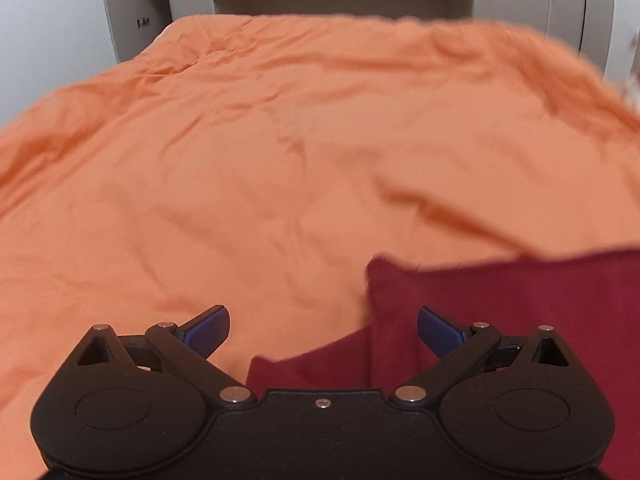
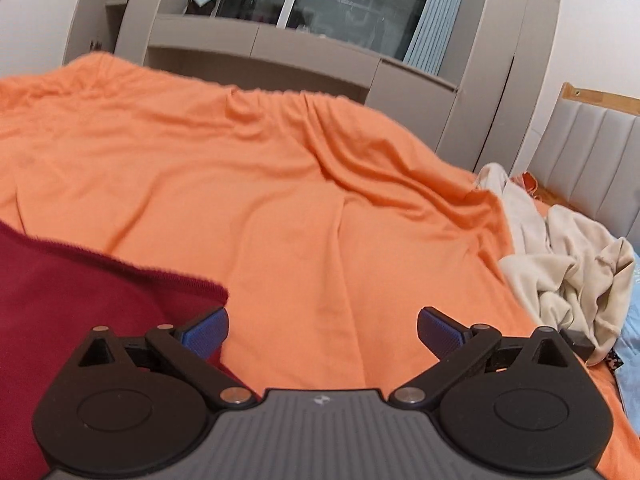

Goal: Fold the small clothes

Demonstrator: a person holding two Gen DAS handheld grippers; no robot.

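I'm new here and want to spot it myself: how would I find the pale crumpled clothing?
Start at the big orange bedsheet covering the bed. Follow it toward the grey padded headboard; there, at the sheet's edge, lies the crumpled cream garment. It is pale and bunched, unlike the flat dark red garment on the opposite side.

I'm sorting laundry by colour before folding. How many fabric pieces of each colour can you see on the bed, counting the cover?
Orange: 1, the wide orange cloth bed cover
Dark red: 1, the dark red cloth garment
Cream: 1, the crumpled cream cloth pile
Light blue: 1, the light blue fabric at the edge, mostly cut off
Total: 4
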